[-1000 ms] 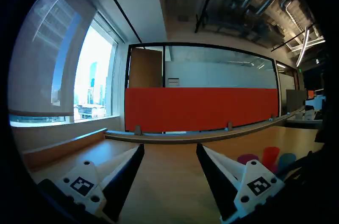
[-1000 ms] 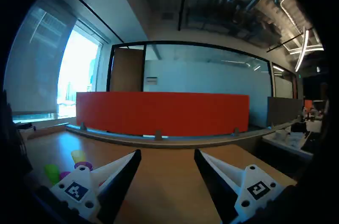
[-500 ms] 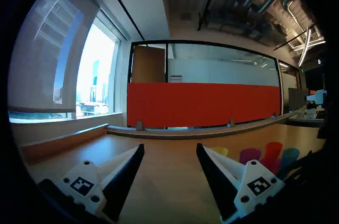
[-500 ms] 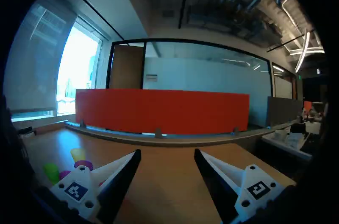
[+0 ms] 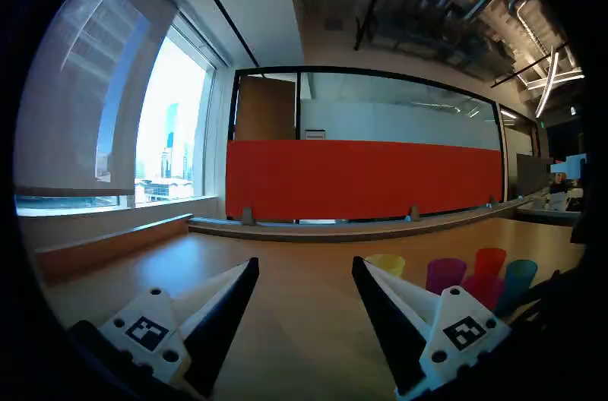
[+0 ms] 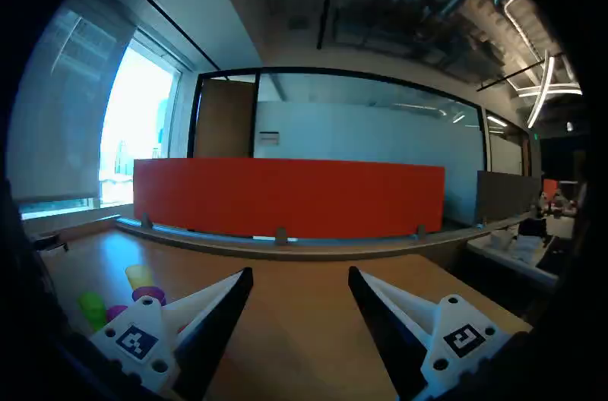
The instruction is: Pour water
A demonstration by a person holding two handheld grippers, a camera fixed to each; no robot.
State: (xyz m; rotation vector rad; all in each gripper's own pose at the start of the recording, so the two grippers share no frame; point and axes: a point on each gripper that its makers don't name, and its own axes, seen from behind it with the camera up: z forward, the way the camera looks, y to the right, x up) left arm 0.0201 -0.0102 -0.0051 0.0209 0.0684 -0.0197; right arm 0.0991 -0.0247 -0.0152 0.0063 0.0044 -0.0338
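In the left gripper view my left gripper [image 5: 304, 272] is open over the wooden table [image 5: 304, 325], nothing between its fingers. Just right of its right finger stand a yellow cup [image 5: 386, 263], a purple cup [image 5: 445, 274], a red cup [image 5: 489, 263] and a teal cup [image 5: 520, 277]. In the right gripper view my right gripper [image 6: 300, 279] is open too, empty. Left of its left finger I see a yellow cup [image 6: 139, 276], a purple cup [image 6: 149, 295] and a green cup [image 6: 93, 308], partly hidden by the finger.
An orange divider panel [image 5: 365, 177] runs along the far edge of the table. A bright window [image 5: 167, 143] and a wooden ledge [image 5: 106, 245] lie to the left. Another desk with items [image 6: 517, 249] stands at the right.
The left gripper view has tilted down and shifted, bringing the yellow cup and more of the other cups into sight. The right gripper view has hardly changed. Both grippers stay open.
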